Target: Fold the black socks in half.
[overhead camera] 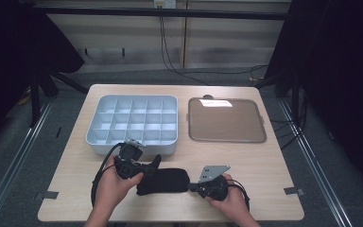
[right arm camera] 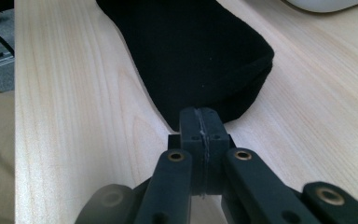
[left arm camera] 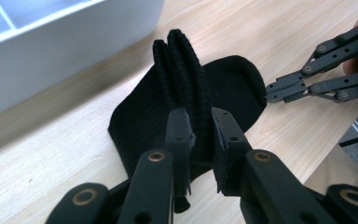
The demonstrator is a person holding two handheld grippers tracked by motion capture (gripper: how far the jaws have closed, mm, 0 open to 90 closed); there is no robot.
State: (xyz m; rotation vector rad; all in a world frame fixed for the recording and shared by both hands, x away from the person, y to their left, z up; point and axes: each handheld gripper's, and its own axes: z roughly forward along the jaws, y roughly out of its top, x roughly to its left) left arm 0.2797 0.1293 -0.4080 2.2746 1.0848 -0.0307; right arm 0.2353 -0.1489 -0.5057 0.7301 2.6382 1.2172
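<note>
Jaws of left gripper (left arm camera: 200,135) clamp the bunched ribbed cuff of the black sock (overhead camera: 163,180); right gripper (right arm camera: 200,128) jaws pinch its toe edge. Sock lies on counter (overhead camera: 264,161) at 6 o'clock of the divided tray (overhead camera: 132,120), likely stretched for folding.

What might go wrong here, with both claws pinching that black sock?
The left claw pinches only a bunched ribbed fold of the black sock, so the fold may slip free if lifted. The right claw grips just the very edge of the other end; a pull could lose it. The grey divided box sits close behind, so a swing might knock it.
</note>
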